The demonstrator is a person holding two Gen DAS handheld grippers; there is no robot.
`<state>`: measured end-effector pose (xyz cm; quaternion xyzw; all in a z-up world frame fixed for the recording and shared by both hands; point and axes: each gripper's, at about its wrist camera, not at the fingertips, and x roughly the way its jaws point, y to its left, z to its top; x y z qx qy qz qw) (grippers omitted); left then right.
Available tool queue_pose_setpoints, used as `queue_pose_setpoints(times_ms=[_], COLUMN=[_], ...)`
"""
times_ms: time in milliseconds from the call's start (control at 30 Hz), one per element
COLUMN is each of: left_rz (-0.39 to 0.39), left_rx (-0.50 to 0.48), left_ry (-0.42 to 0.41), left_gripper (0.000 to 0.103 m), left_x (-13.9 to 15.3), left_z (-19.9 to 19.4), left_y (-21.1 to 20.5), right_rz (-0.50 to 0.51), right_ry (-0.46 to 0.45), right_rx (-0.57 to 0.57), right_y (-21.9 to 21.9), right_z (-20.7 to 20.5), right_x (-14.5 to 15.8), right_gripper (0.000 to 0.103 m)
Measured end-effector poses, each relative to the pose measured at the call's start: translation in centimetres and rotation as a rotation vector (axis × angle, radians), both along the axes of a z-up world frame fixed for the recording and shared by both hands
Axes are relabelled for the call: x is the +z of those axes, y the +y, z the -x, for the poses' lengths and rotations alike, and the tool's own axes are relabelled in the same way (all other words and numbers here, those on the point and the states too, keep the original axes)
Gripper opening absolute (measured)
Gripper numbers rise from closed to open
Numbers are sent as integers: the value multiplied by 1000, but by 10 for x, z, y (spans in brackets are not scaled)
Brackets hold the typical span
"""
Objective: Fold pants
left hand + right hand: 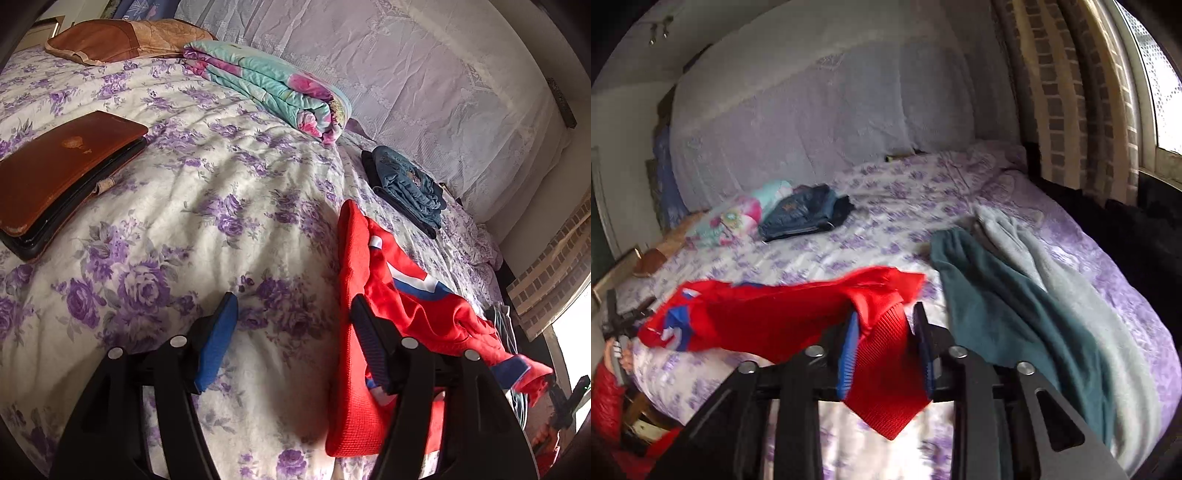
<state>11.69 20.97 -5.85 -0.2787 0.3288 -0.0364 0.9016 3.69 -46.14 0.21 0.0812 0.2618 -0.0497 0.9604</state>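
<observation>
Pants [798, 325]: one red pair; right gripper [886, 354] clamps waistband, left gripper [295, 343] spread wide.

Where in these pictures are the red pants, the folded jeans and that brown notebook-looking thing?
red pants [775, 325]: right wrist view, on the red leg stretched across the bed.
folded jeans [410, 188]: left wrist view, on the top denim layer.
brown notebook [62, 170]: left wrist view, on its worn cover.
</observation>
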Motion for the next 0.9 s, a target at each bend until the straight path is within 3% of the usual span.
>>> queue_pose_setpoints(times_ms=[33, 133, 233, 300, 500, 700, 800, 867, 900], left_rz=[-5, -43, -40, 7, 151, 177, 263, 223, 192], left_rx=[-2, -14, -32, -52, -82, -111, -170, -137, -122], left_ry=[-4, 16, 48, 55, 103, 145, 173, 183, 181], left_gripper=[62, 67, 85, 89, 89, 89, 85, 73, 61], left_x=[0, 4, 12, 16, 12, 7, 0, -2, -2], left_z=[2, 4, 11, 20, 42, 35, 25, 18, 15], left_y=[-1, -7, -16, -21, -31, -52, -65, -73, -75], right_rz=[-36, -210, -333, -406, -429, -439, -451, -474, -487], right_ry=[43, 61, 43, 38, 36, 48, 52, 61, 68], right_rx=[-75, -111, -84, -34, 115, 177, 178, 183, 183], right_y=[-14, -40, -41, -36, 10, 32, 33, 33, 33], right_z=[8, 44, 67, 65, 36, 37, 45, 47, 47], right_x=[-16, -51, -63, -66, -64, -62, -62, -65, -66], right_gripper=[70, 70, 70, 70, 70, 70, 70, 70, 70])
